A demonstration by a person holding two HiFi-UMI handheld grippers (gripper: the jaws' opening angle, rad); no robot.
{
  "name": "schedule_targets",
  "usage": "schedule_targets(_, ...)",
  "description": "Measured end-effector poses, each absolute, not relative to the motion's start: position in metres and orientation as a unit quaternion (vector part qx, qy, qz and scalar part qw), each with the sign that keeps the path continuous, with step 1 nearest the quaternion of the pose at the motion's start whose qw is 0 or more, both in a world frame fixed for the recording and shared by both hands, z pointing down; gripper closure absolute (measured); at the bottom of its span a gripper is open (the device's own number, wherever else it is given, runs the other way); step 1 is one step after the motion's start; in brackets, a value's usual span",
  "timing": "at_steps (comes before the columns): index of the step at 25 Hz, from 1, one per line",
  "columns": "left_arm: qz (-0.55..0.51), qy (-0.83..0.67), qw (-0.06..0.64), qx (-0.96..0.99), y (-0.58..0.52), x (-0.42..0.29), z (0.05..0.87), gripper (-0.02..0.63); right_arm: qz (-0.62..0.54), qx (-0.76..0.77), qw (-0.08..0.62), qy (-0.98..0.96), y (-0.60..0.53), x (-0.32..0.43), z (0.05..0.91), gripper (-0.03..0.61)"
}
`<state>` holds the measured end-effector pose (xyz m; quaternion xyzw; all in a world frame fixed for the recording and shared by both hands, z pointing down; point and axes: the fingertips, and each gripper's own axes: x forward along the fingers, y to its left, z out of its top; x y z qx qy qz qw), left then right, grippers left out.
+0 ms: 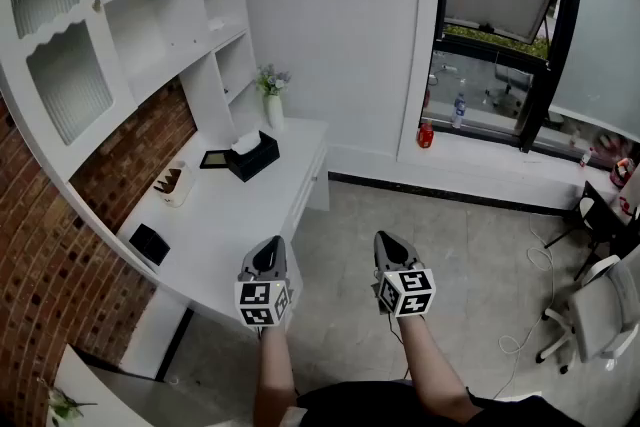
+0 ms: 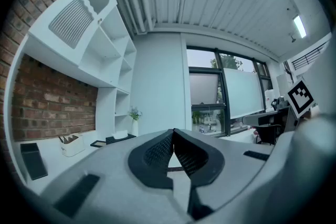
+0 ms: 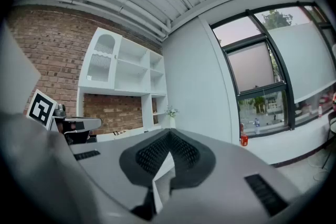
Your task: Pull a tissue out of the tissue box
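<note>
Head view: tissue box (image 1: 256, 158) sits at the far end of the white desk (image 1: 225, 235), with a white tissue (image 1: 244, 143) standing out of its top, untouched. Left gripper (image 1: 268, 245) and right gripper (image 1: 388, 240) are held level, well short of it, both with jaws closed, nothing held. Risks: arriving with closed jaws would just poke the tissue down; an unbraced pull may lift the light box.
</note>
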<state>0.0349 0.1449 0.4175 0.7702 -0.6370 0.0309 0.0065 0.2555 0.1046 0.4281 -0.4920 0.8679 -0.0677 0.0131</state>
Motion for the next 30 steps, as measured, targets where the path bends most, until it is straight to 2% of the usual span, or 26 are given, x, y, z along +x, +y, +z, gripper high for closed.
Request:
schedule_targets(20, 0.045, -0.632, 0.019, 0.774, 0.15, 0.042, 0.432, 0.604, -0.092, -0.491, 0.025, 0.866, 0.112, 0.259, 0.437, 0.581)
schedule_targets(28, 0.048, -0.624, 0.042, 0.779, 0.157, 0.047, 0.452, 0.604, -0.086, -0.492, 0.002, 0.866, 0.124, 0.257, 0.445, 0.581)
schedule_targets(29, 0.048, -0.623, 0.046, 0.779, 0.158, 0.048, 0.455, 0.604, -0.087, -0.491, 0.001, 0.867, 0.126, 0.257, 0.447, 0.58)
schedule_targets(30, 0.048, -0.622, 0.05, 0.78, 0.159, 0.048, 0.457, 0.604, -0.089, -0.488, 0.001, 0.868, 0.127, 0.257, 0.448, 0.54)
